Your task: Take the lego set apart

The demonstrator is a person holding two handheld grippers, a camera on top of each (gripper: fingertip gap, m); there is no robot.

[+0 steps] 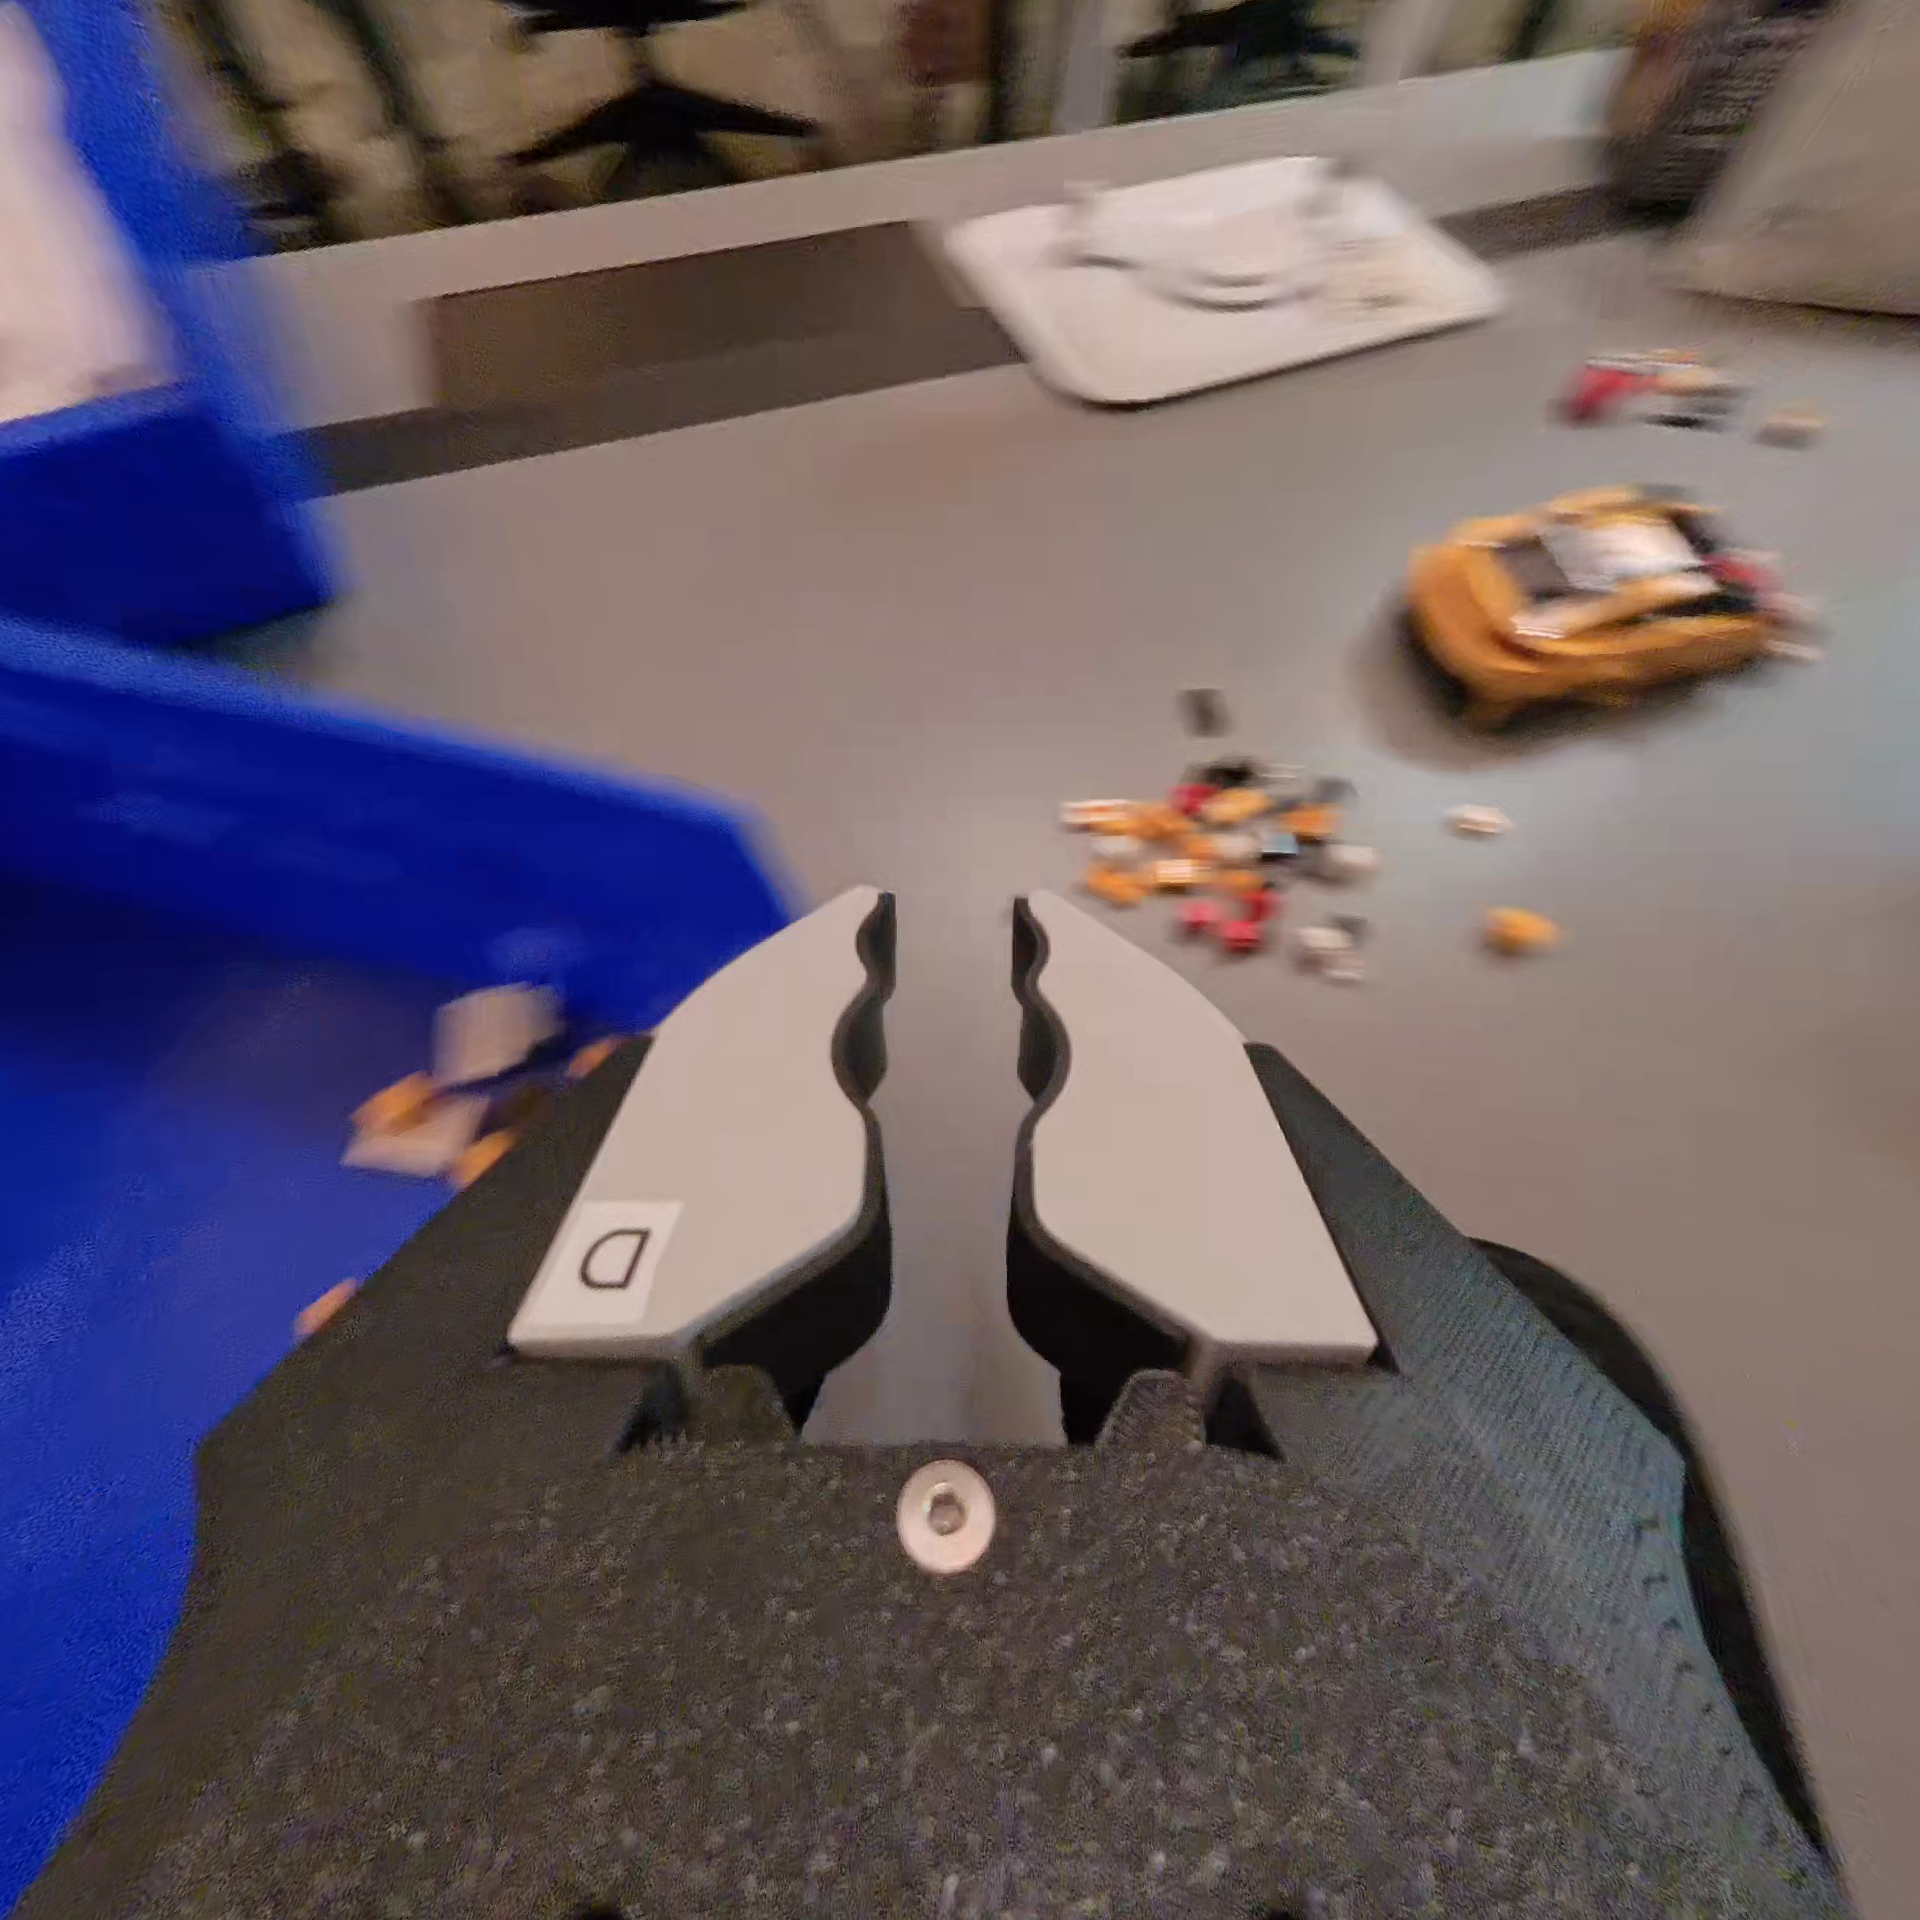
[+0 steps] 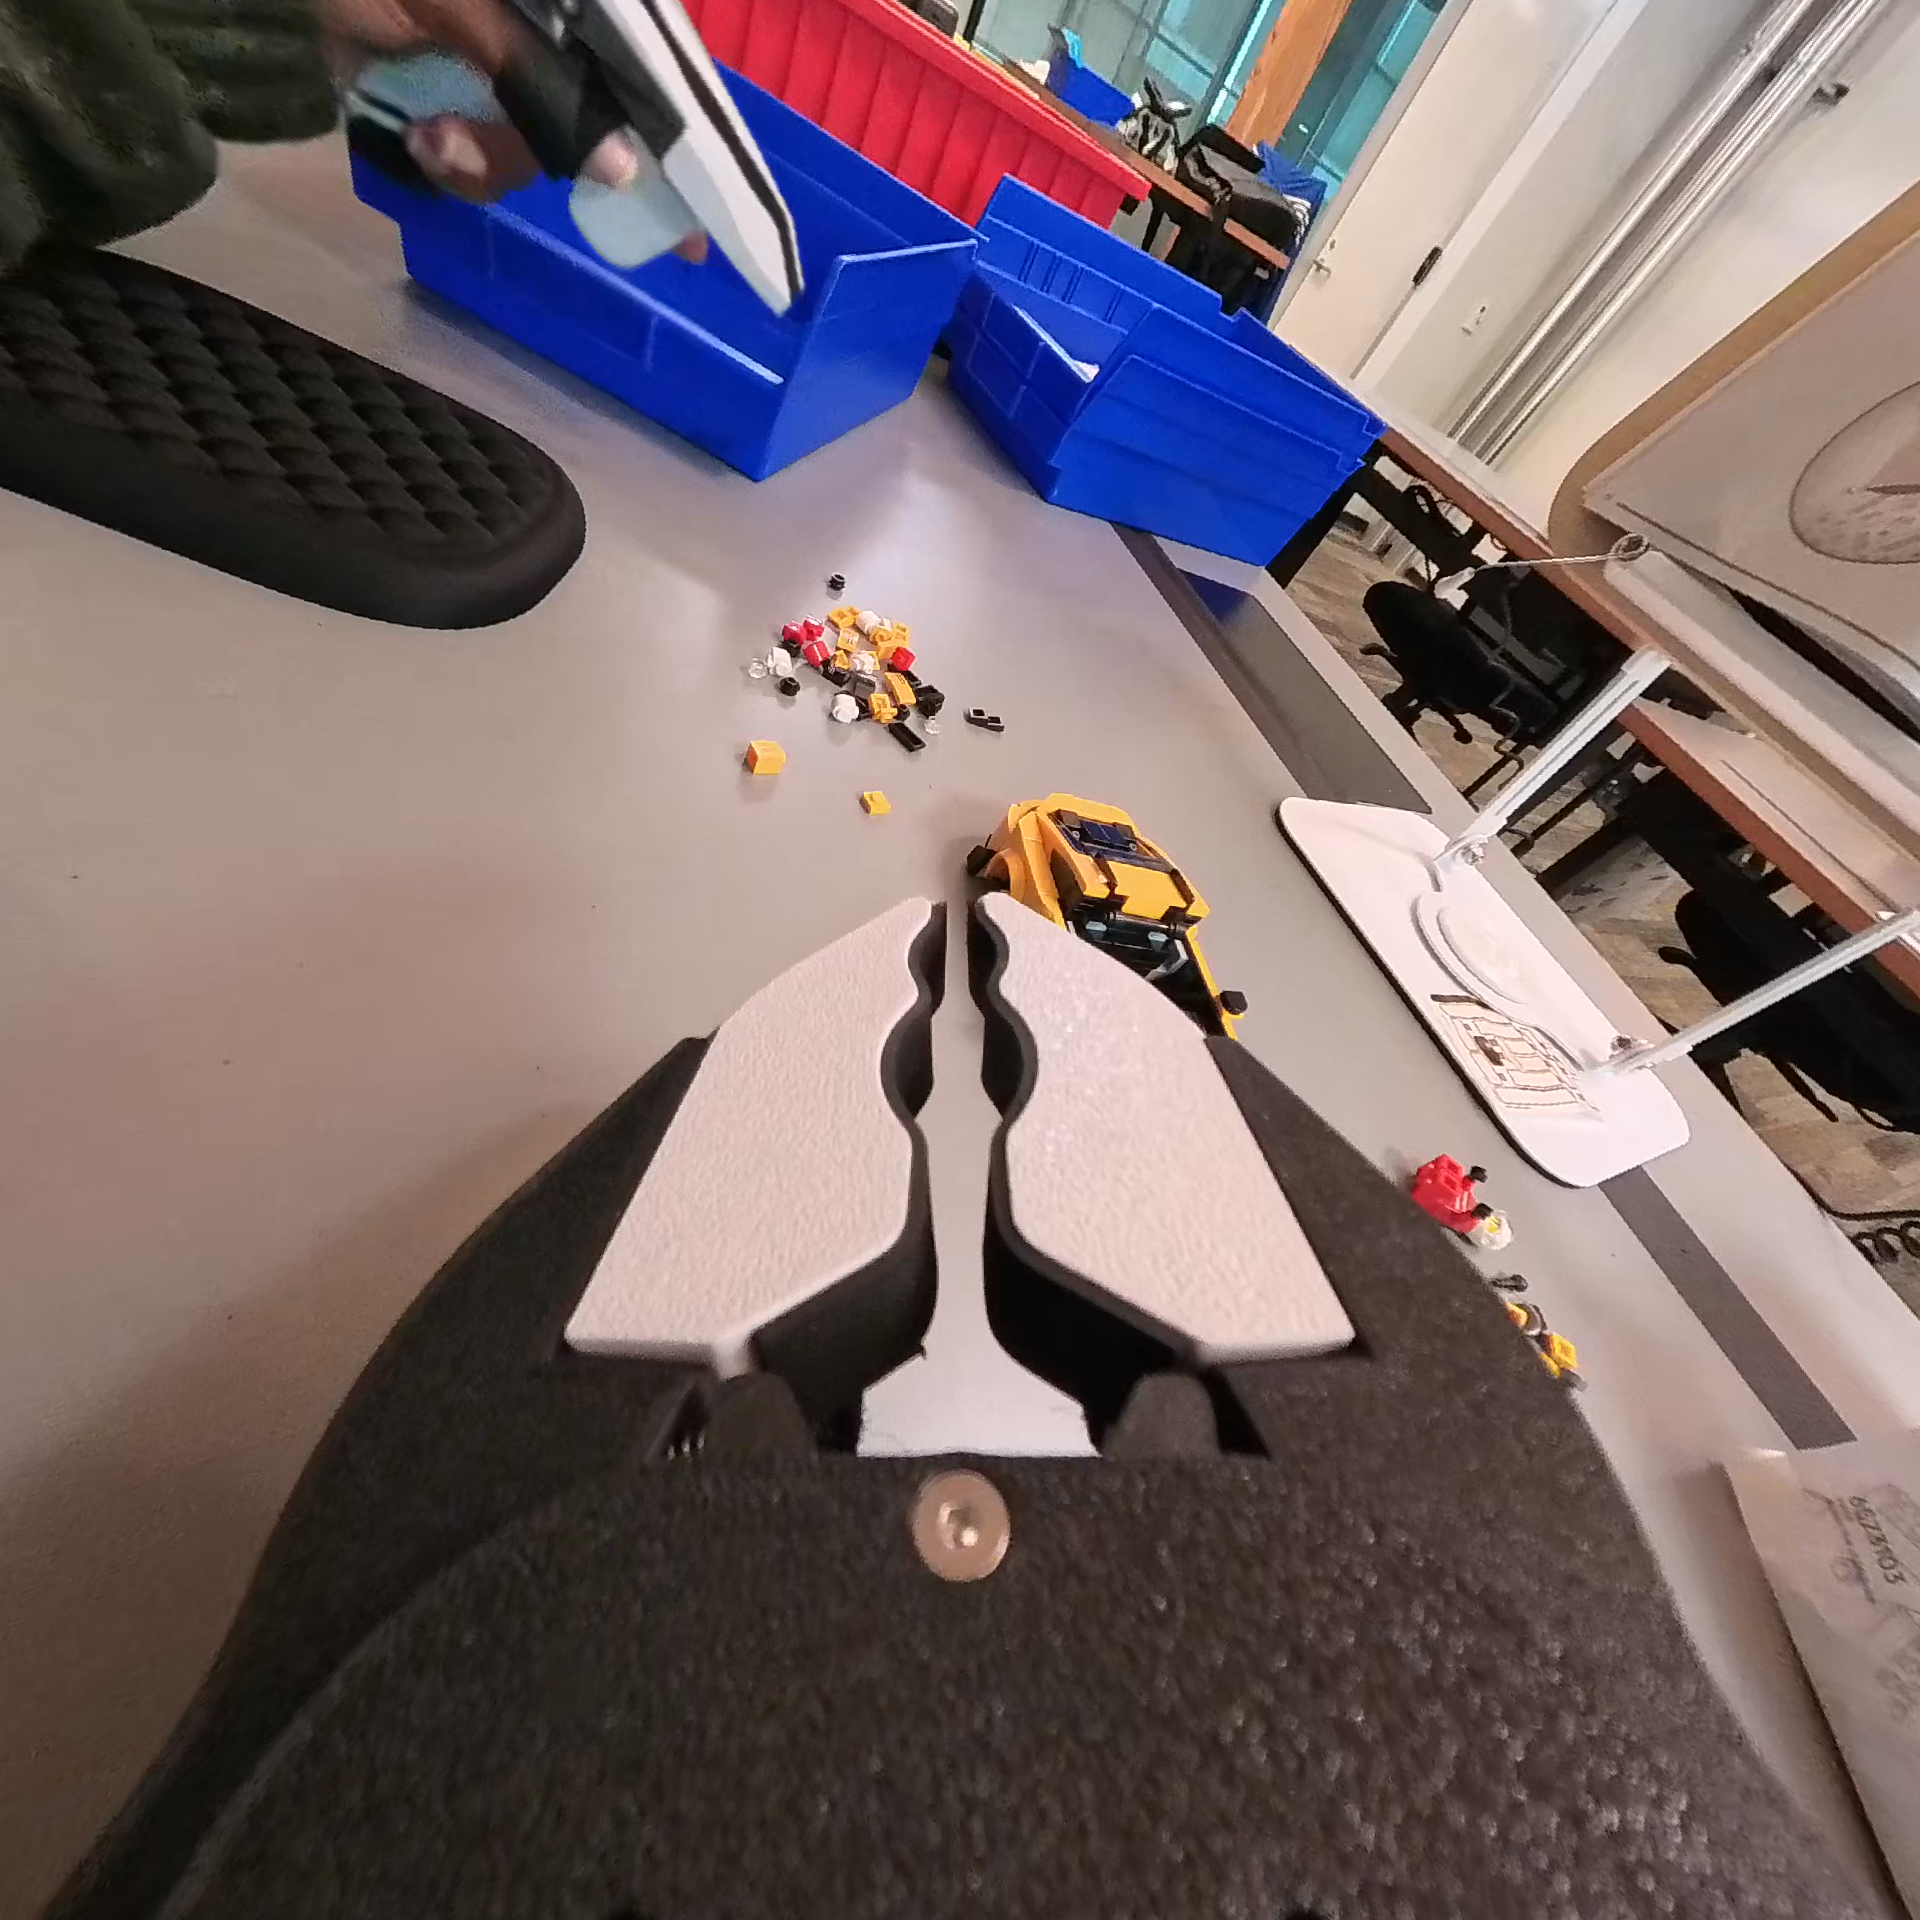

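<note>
A yellow lego car lies on the grey table, part of it behind my right gripper's right finger; it shows blurred in the left wrist view. My right gripper is nearly shut with nothing between its fingers, its tips just short of the car. A pile of loose small bricks lies beyond, and also shows in the left wrist view. My left gripper is open and empty at the end of a blue bin with several bricks inside. It also shows in the right wrist view.
A second blue bin and a red bin stand behind the first. A white pad lies by the table's far edge. A red brick cluster, a paper booklet and a black mesh pad are nearby. The grippers' ends are close to 30 cm from one another.
</note>
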